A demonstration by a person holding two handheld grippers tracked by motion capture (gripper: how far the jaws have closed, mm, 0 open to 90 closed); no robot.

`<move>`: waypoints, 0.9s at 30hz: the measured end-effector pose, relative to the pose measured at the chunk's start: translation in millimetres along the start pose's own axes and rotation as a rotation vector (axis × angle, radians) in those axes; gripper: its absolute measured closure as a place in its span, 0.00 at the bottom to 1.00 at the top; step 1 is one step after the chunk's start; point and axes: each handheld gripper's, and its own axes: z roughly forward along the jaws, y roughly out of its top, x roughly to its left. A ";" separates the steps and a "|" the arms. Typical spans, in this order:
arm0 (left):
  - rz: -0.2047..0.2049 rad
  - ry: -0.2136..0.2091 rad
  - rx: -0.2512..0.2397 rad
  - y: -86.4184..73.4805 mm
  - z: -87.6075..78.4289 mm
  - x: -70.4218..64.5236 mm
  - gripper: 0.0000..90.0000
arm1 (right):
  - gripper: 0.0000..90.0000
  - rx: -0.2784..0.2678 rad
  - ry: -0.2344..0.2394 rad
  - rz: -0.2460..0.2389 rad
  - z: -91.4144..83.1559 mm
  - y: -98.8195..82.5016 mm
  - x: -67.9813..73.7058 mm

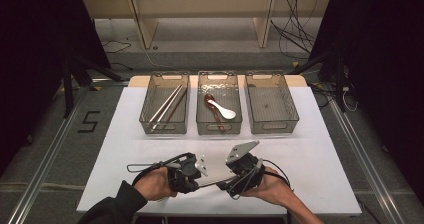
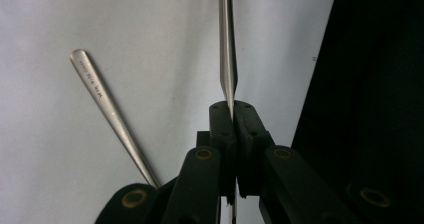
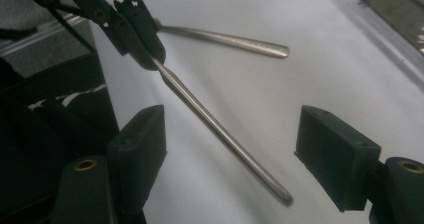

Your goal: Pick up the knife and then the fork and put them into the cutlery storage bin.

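The high view looked forward and down from above the near edge of the white table. Each gripper camera sat close behind its own fingers, facing along them. Both shared the steel rod ahead of the fingers.

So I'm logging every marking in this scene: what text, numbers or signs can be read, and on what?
"5": black mark on the grey floor left of the table.
Stamped lettering on the flat steel handle lying on the table: too small and blurred to read.
Rod held in the shut left gripper: no marking seen.
Bins: no labels seen.
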 end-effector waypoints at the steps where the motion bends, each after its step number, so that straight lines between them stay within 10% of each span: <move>1: 0.008 0.000 0.003 0.9 -1.1 -0.9 0.97 | 0.33 0.013 0.007 -0.008 1.7 0.7 0.6; 14: 0.041 -0.025 -0.004 3.9 -2.1 -6.4 0.97 | 0.46 0.095 0.019 -0.185 15.0 0.8 11.3; 27: 0.055 -0.046 -0.010 5.0 -3.6 -8.3 0.97 | 0.66 0.146 0.018 -0.261 20.0 -1.1 18.8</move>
